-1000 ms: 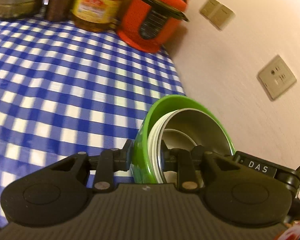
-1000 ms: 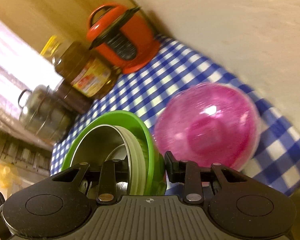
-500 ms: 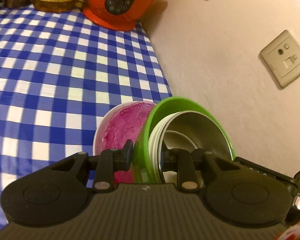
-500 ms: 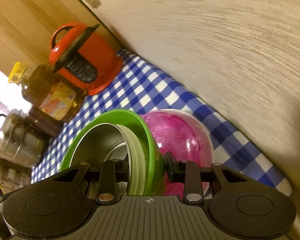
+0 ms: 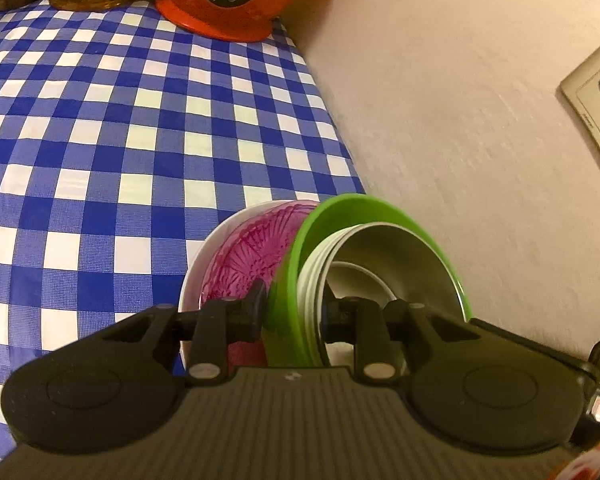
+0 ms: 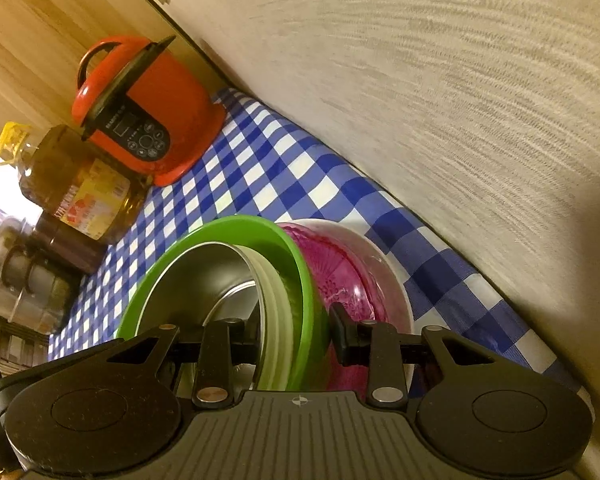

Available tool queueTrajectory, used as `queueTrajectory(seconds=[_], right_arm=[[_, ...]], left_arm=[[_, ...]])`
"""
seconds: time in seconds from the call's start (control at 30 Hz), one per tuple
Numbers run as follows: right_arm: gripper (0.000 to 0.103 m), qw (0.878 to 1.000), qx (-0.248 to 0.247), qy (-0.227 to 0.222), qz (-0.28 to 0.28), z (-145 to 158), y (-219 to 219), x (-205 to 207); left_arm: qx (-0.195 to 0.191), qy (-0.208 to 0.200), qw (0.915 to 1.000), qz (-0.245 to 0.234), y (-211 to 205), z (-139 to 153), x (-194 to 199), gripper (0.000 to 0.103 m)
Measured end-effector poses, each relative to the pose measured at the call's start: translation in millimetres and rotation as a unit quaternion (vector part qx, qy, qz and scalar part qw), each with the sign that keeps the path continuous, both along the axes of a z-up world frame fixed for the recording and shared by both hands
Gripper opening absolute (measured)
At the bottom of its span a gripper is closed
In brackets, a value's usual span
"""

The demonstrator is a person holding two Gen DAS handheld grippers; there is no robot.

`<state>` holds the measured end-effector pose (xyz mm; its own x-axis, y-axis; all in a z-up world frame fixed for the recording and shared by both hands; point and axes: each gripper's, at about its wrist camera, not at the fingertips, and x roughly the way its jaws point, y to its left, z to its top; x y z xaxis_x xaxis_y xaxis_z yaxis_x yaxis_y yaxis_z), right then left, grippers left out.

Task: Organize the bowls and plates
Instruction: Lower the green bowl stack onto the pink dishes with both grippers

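Both grippers, left and right, had their fingers clamped on the nested green bowl stack, poised over the pink bowl at the surface's wall edge; next, lowering it squarely inside.

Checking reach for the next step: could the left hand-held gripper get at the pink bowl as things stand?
Probably not: the left hand-held gripper is clamped on the green bowl stack, which the right one also grips. The pink bowl sits just behind it.
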<state>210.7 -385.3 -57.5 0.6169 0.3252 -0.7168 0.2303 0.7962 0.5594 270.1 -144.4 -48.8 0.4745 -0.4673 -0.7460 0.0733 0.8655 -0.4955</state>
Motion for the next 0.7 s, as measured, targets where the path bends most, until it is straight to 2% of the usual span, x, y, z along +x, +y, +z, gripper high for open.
queueTrajectory(seconds=[0.7], right_arm=[[0.033,1.0,-0.007,-0.013,0.0,-6.1,4.5,-0.1]], left_arm=[[-0.007,-0.006,0.9998,0.017,1.8,-8.9,-1.6,0.021]])
